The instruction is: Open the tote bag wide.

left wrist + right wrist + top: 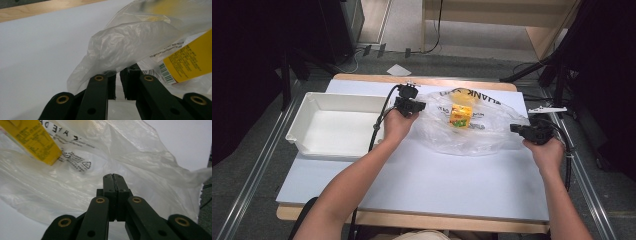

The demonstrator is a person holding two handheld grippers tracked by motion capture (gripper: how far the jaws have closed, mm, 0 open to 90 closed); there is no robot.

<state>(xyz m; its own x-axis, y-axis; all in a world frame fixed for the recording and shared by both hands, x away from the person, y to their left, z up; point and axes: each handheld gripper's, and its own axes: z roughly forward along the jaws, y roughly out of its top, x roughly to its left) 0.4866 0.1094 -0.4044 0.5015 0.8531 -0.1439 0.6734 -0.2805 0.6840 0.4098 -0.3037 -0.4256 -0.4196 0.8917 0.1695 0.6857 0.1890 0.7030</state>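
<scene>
My left gripper stands slightly parted at the plastic bag's 9 o'clock edge, gripping nothing. My right gripper is clamped on its 3 o'clock edge; yellow carton inside.

Both bare forearms reach in from the near edge, each hand wrapped around a black tool. The left tool points away and to the right, its jaws a narrow gap apart with a thin film edge at their tips. The right tool points left, its jaws pressed flat together.
</scene>
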